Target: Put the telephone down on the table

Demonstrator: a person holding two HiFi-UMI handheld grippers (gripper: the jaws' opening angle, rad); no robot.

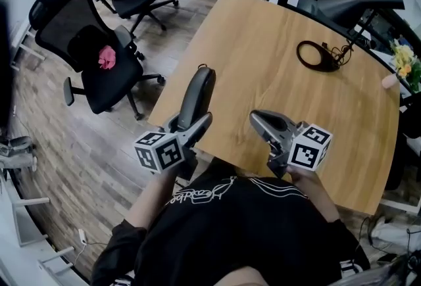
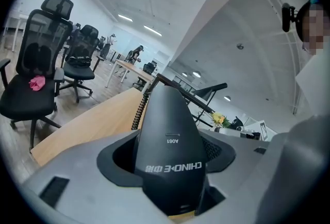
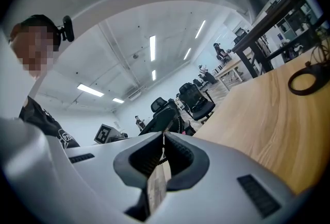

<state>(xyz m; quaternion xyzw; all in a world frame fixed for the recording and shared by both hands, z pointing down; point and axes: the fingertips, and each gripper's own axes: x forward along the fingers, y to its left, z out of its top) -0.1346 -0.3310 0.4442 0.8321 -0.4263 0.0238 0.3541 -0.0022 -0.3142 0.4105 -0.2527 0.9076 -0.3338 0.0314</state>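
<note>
Left gripper (image 1: 189, 128) is clamping the lower end of a dark telephone handset (image 1: 197, 91), its jaws standing wide because the handset's body is filling the gap between them. The person is holding it close to the chest, so the handset is standing almost upright in the air, with its top leaning over the near left edge of the wooden worktop (image 1: 276, 81). It is not resting on the wood yet, as far as I can judge. A coiled cord (image 2: 138, 112) is trailing behind it, and that is probably why it is being kept high and near. Right gripper (image 1: 260, 121) is hovering just beside it over the same edge, jaws pressed together on nothing, seemingly keeping out of the way. Ahead, the bare wood is offering plenty of room, while a black cable loop (image 1: 316, 54) is lying well apart near the far side.
</note>
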